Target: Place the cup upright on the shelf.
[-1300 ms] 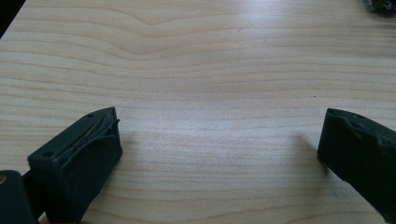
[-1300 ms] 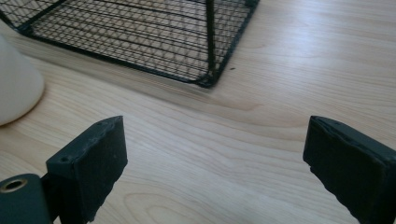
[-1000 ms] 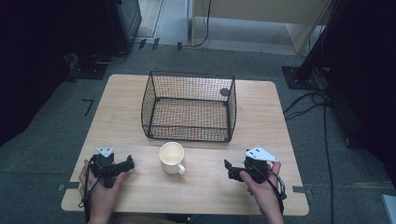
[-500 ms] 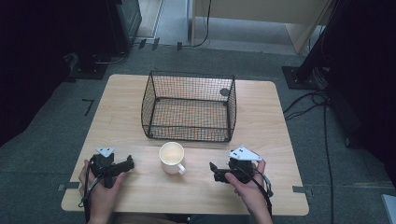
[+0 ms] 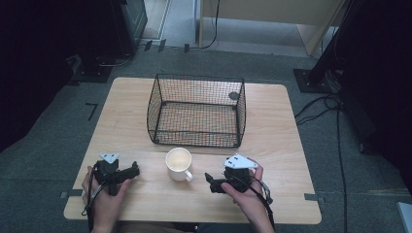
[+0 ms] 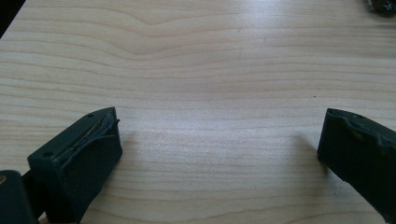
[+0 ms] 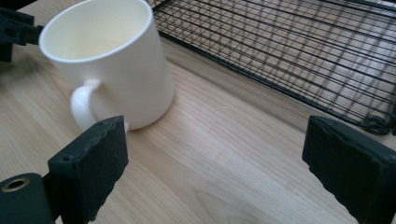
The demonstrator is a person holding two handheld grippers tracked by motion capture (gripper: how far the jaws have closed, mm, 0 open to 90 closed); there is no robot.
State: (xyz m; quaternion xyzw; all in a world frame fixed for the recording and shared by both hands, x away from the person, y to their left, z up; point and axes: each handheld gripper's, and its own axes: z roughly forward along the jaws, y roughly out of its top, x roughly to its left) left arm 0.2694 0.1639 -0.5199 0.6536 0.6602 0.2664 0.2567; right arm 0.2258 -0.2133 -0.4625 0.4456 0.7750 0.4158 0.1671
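1. Mug [image 5: 178, 163] stands upright just ahead of the right gripper [image 5: 217, 184], handle toward it, basket [image 5: 196, 110] beyond.
2. Right gripper gapes wide, empty; left gripper [image 5: 122, 173] likewise, over bare table [image 5: 272, 126].
3. Risk: a jaw may nudge the handle and tip it.

mugs: 1 [image 5: 179, 163] | wire baskets: 1 [image 5: 196, 110] | grippers: 2 | tables: 1 [image 5: 272, 141] | small dark object, possibly: 1 [image 5: 233, 96]

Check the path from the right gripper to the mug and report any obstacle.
Nothing visible blocks it. The right gripper, jaws open, faces the white mug across bare table; the mug's handle points toward it. The wire basket stands beyond.
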